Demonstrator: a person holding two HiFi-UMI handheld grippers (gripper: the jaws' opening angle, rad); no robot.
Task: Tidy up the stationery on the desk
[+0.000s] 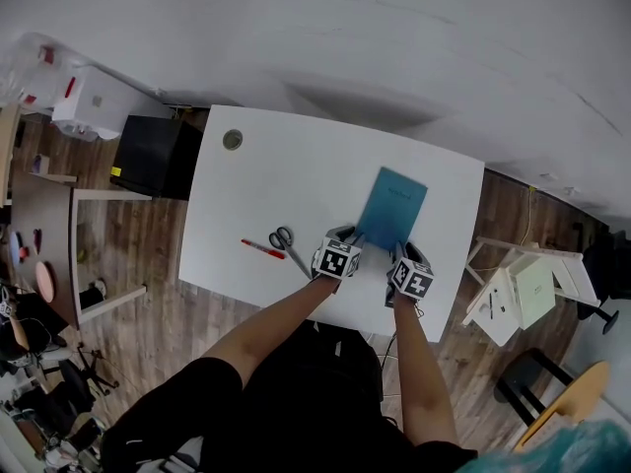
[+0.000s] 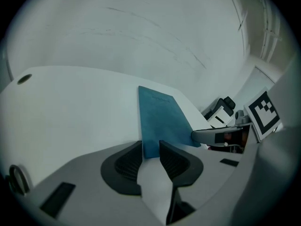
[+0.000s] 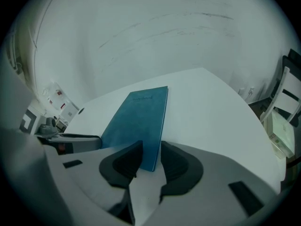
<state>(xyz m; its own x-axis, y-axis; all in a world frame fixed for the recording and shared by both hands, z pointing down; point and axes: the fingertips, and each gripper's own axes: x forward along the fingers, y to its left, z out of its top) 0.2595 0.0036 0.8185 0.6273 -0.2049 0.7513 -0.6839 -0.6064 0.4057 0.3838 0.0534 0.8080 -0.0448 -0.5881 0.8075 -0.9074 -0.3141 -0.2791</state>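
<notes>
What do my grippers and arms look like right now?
The left gripper and right gripper have light grey bodies and black ribbed jaw pads. Each carries a cube of black-and-white square markers. No cables show. The arms are bare below short black sleeves.

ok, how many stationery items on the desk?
3: blue notebook near right, its near corners in the left gripper and right gripper; scissors left of it by the front edge; red pen just left of the scissors. Nothing seems hidden.
</notes>
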